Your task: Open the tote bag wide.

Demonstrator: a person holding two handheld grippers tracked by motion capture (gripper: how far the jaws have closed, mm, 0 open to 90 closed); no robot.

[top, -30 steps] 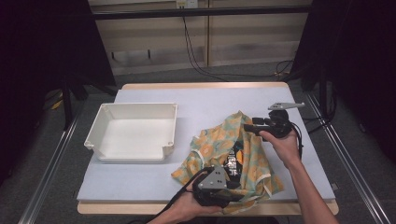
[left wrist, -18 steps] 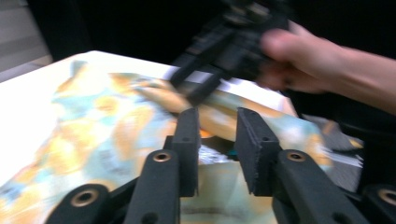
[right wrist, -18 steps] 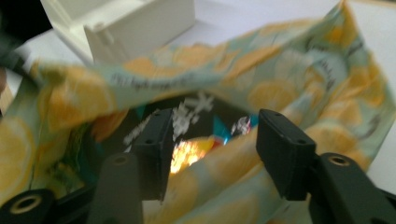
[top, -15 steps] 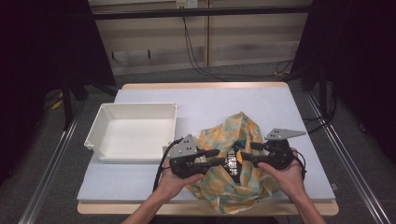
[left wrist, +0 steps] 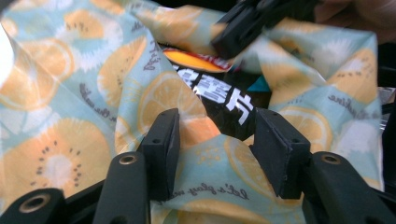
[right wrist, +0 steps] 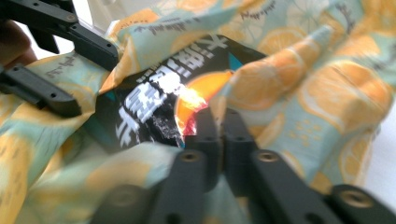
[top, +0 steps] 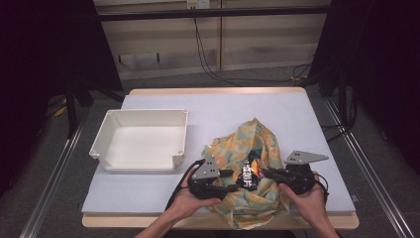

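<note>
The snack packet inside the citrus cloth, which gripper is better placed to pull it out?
Probably the left gripper: its jaws stand open right before the black snack packet. The right gripper is shut at the packet's edge among the cloth folds; what it pinches I cannot tell.

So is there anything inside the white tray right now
No, the white tray in the high view sits with a bare floor, while the patterned cloth and the snack packet lie beside it on the table.

Even overhead light brightens the bench (top: 307, 119) while the room around stays dark. Glare flashes off the shiny packet (right wrist: 187, 100), and both close views blur at their near edges.
</note>
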